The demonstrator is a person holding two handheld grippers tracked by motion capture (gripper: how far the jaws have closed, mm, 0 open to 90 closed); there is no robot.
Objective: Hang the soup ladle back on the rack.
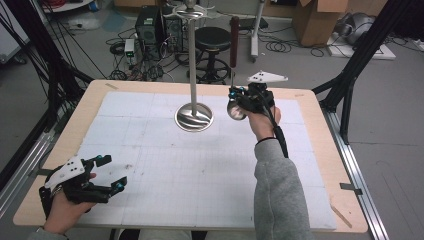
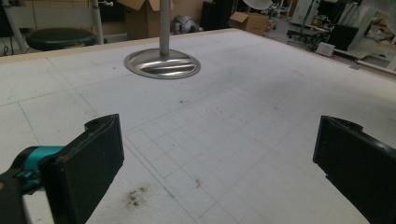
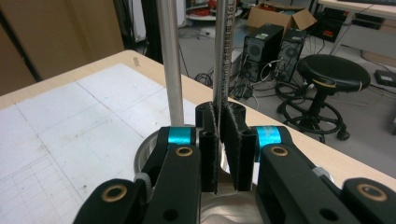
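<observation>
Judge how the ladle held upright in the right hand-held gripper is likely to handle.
Probably stiff: the ladle stands straight above the right hand-held gripper. Likely slippery, since the pads pinch a thin polished shank. Its bowl hanging below and the long dark handle above may let it pivot in the grip.

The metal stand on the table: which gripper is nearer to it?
Right. The right gripper holds a ladle just right of the stand; the left gripper rests at the near-left corner.

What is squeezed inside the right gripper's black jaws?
The right gripper pinches a ladle's thin metal stem; its bowl hangs below. The stem part between the pads is hidden.
</observation>
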